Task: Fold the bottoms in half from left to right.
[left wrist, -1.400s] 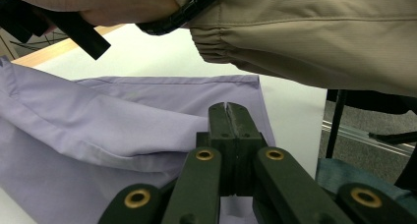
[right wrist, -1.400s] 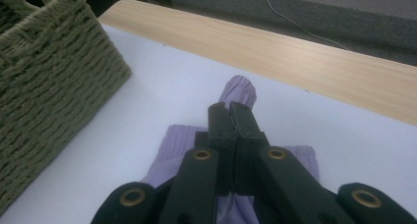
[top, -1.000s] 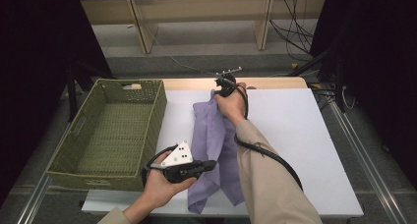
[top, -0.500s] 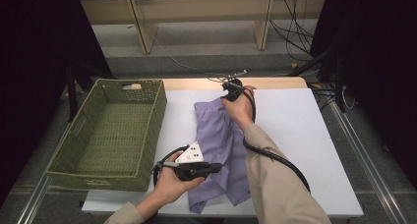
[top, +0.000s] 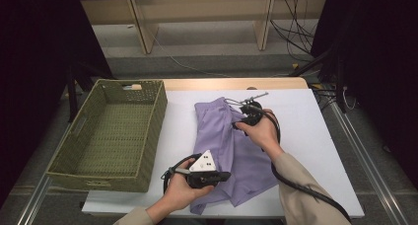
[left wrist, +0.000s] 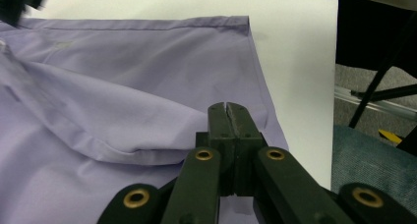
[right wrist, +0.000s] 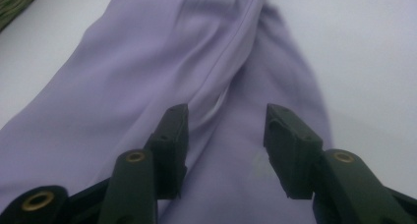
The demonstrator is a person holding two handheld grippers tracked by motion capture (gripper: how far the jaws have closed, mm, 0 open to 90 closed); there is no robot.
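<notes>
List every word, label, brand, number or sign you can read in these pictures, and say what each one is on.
No readable text anywhere.
Purple garment: no print or label shows on it.
Green woven basket: no writing; a pale tag at its far rim is too small to read.
Grey plate on the left hand-held gripper: dark dots, no letters.
White table: no markings.

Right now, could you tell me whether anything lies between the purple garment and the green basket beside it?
Nothing visible does: only bare white table separates the purple garment from the green basket.
</notes>
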